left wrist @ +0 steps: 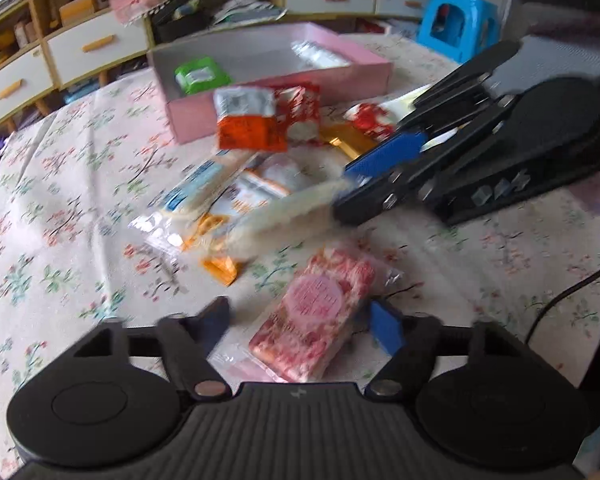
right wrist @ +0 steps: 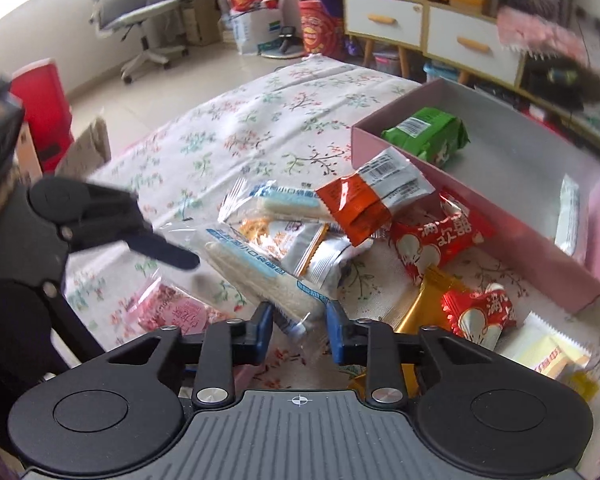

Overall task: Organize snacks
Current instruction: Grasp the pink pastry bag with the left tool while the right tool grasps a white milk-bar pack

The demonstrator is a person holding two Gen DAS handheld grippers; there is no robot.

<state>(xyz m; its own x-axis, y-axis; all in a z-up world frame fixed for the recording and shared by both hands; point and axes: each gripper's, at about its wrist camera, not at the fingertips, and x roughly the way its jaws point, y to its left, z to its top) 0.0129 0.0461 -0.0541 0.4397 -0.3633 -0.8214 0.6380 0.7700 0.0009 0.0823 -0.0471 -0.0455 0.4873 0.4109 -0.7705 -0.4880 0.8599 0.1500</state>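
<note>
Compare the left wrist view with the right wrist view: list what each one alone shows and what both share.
Only the left wrist view: a blue plastic stool beyond the table, and the whole pink patterned packet between the left gripper fingers, which do not clearly press it.

Only the right wrist view: a grey office chair, a red bin, and the yellow packet.

Both: the pink box holding the green packet, the orange packet, and the long white rice cracker pack pinched at its end by the right gripper.
</note>
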